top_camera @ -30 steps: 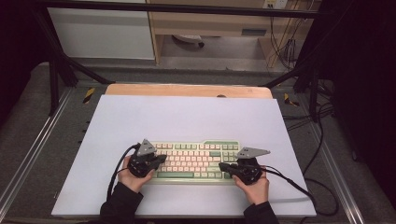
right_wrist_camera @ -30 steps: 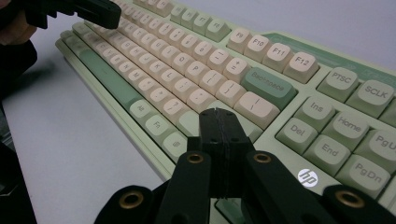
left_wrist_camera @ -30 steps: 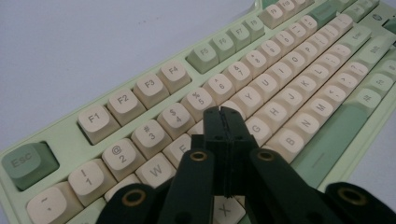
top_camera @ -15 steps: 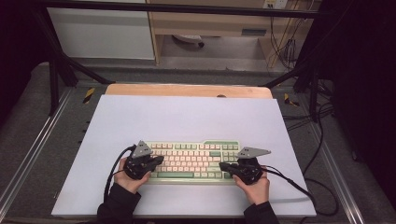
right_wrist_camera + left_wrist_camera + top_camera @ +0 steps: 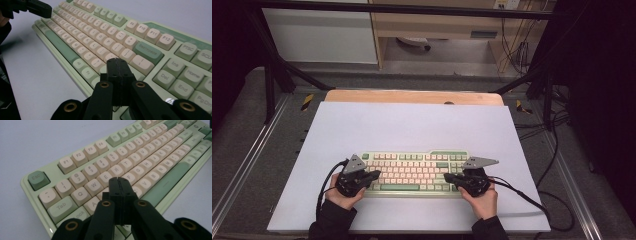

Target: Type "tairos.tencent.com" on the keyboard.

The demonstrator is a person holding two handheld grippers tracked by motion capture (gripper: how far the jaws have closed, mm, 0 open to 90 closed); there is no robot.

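Over the keyboard [image 5: 414, 172], lying near the front edge of the white mat [image 5: 412, 125], the left gripper [image 5: 119, 182] and right gripper [image 5: 117, 63] are hovering fully closed and empty, seemingly typing, so next each closed tip is needing careful aiming at one key.

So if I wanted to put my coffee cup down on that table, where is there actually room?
Plenty behind the keyboard: the pale mat lies bare from its far edge to the wooden strip. Bare margins also flank the keyboard left and right. The near edge is crowded: the left gripper and right gripper rest over the keys, with cables trailing.
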